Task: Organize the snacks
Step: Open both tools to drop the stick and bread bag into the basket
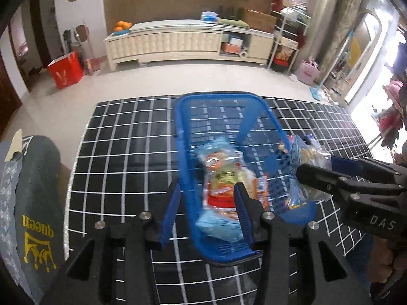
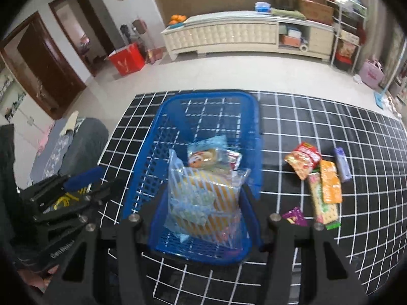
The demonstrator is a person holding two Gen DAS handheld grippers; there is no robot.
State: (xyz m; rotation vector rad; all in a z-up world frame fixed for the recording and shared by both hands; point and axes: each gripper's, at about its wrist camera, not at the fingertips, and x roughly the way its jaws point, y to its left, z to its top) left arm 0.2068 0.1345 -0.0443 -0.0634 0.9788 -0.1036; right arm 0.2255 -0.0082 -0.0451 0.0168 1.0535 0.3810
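Your right tool (image 2: 203, 203) grips clear bread bag (image 2: 203, 198) over blue basket (image 2: 142, 172), ready to drop in. Left tool (image 1: 206, 208) released, empty (blue packet (image 1: 218, 175) already inside). Loose snacks (image 2: 320, 183) wait on worktop (image 2: 330, 117) at three o'clock.

Both grippers are showing black angular frames with silver round screws behind the jaws, which are wearing ribbed blue pads. The right gripper (image 1: 309, 164) is carrying pale lettering (DAS) behind its jaws; the left gripper (image 1: 207, 212) is matching.
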